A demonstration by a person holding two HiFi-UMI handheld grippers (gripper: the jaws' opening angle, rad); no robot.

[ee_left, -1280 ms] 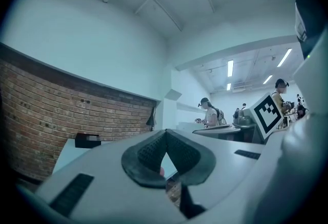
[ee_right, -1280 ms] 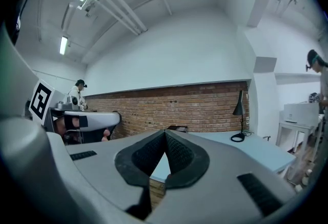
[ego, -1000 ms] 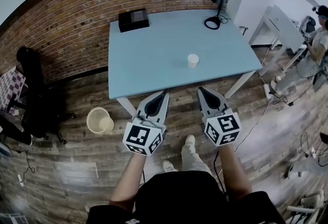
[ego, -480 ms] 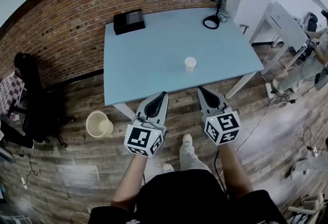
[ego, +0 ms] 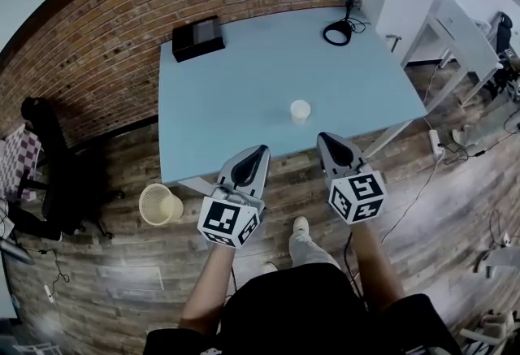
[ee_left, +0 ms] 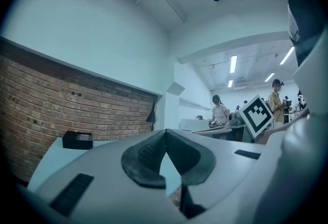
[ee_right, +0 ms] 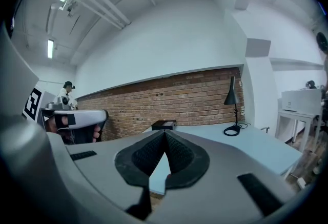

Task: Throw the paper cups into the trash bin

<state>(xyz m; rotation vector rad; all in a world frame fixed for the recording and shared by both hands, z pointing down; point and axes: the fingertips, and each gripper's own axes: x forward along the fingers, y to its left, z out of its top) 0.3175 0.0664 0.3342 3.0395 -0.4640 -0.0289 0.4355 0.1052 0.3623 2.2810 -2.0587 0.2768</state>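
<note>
Both grippers have come forward to the tabletop's near edge since the earlier frames, and the table now fills more of the head view. On the person's left, the left gripper (ego: pixel 260 152) has its jaws pressed together with nothing between them, and its tip is at the near edge. Further right along the same edge, the right gripper (ego: pixel 324 137) is likewise clenched and empty.

One cup (ego: pixel 300 110) stands upright on the tabletop (ego: pixel 236 93), close to the near edge and right of its middle. It lies just beyond the two tips, nearer the right one, and neither touches it.

On the floor (ego: pixel 122 260) off the table's near left corner stands the bin (ego: pixel 154 203), well apart from the cup. A box (ego: pixel 197 37) sits at the far left corner, and a lamp (ego: pixel 340 30) stands near the far right corner.
</note>
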